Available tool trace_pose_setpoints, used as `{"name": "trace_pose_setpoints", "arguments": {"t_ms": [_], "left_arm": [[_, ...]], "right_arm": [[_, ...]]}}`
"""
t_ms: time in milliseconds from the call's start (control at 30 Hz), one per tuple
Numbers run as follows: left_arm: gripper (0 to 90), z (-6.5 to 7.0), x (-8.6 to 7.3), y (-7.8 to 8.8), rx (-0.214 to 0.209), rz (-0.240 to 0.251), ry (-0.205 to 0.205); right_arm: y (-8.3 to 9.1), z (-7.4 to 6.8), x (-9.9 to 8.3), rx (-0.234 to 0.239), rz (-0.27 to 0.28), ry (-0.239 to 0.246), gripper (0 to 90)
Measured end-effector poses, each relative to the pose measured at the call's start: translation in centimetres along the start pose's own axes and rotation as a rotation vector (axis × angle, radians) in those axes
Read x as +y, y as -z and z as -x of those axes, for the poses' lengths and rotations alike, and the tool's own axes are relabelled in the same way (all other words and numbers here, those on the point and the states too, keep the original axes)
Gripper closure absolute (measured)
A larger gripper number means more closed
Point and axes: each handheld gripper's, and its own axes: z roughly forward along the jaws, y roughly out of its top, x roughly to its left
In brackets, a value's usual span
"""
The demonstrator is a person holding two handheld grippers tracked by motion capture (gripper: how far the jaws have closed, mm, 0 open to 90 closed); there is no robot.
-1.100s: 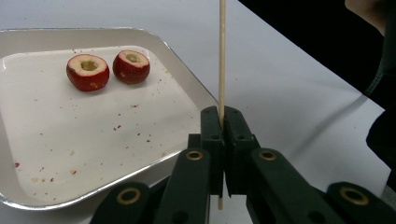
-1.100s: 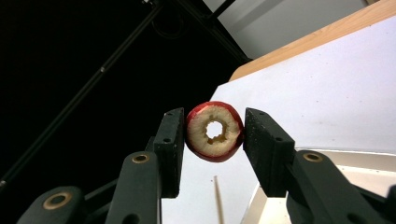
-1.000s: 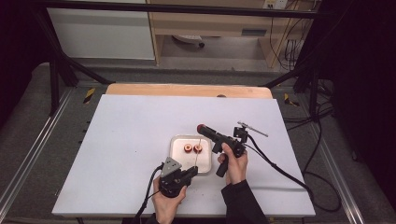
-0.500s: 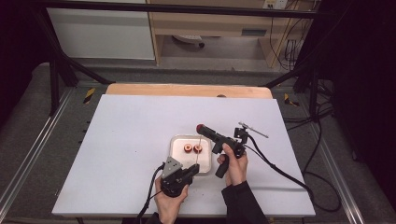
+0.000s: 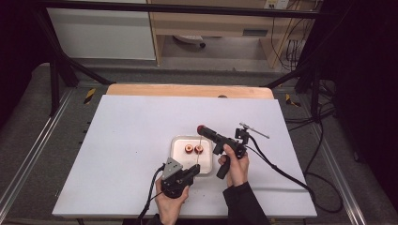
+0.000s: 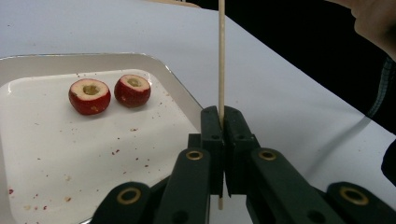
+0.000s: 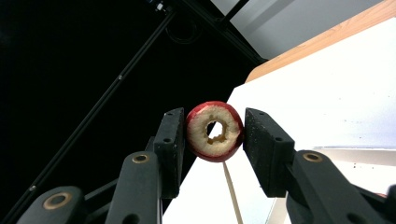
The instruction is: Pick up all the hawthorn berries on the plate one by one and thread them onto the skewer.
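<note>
The left hand-held gripper (image 6: 219,116) sits low over the near edge of the white tabletop (image 5: 131,136), its jaws pinched tight on a thin wooden skewer (image 6: 221,56) that stands straight up from between them. A short stub of the skewer pokes out below the pads. Just to the left of this gripper and a little beyond it lies a shallow white tray (image 6: 56,158), speckled with small red crumbs. Two cored red fruit pieces (image 6: 89,95) sit on it side by side, hollow tops up, close together but apart, well clear of the jaws.

In the high view the skewer (image 5: 199,152) rises from the left hand-held gripper (image 5: 191,172) toward the right one, passing over the tray's right edge.

The right hand-held gripper (image 7: 215,135) is held up off the tabletop and to the right of the left one, turned sideways so its jaws point toward the skewer's top. Its jaws are partly closed on a third cored red fruit piece (image 7: 215,131), one pad on each side of its skin, the hole through its middle facing the camera. From above, that piece (image 5: 201,128) hangs right over the skewer's tip.
</note>
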Motion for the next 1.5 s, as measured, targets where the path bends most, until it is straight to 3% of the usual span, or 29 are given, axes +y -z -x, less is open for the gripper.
{"name": "trace_pose_setpoints", "arguments": {"t_ms": [367,467,1000,1200,1400,1433,1500], "left_arm": [[88.0,0.1,0.2,0.0,-0.029,0.042,0.083],[88.0,-0.1,0.4,0.2,-0.026,0.056,0.096],[88.2,-1.6,2.0,0.5,0.005,0.057,0.07],[88.4,-1.9,1.9,0.5,-0.003,0.034,0.049],[88.4,-2.8,1.5,1.1,0.017,-0.003,0.014],[88.4,-2.8,1.5,1.1,0.017,-0.003,0.014],[88.4,-3.2,1.3,1.5,0.025,-0.01,0.0]], "right_arm": [[-0.3,0.2,-1.0,0.001,-0.004,0.006,59.5],[-0.5,0.3,-1.6,-0.005,-0.028,0.02,59.5],[-0.7,0.7,-4.2,-0.032,-0.174,0.063,59.6],[-0.6,0.8,-4.2,-0.048,-0.19,0.111,58.8],[-0.2,0.5,-3.0,-0.104,-0.163,0.224,36.8],[-0.2,0.5,-3.0,-0.104,-0.163,0.224,36.8],[0.0,0.6,-2.4,-0.132,-0.192,0.263,24.2]]}}
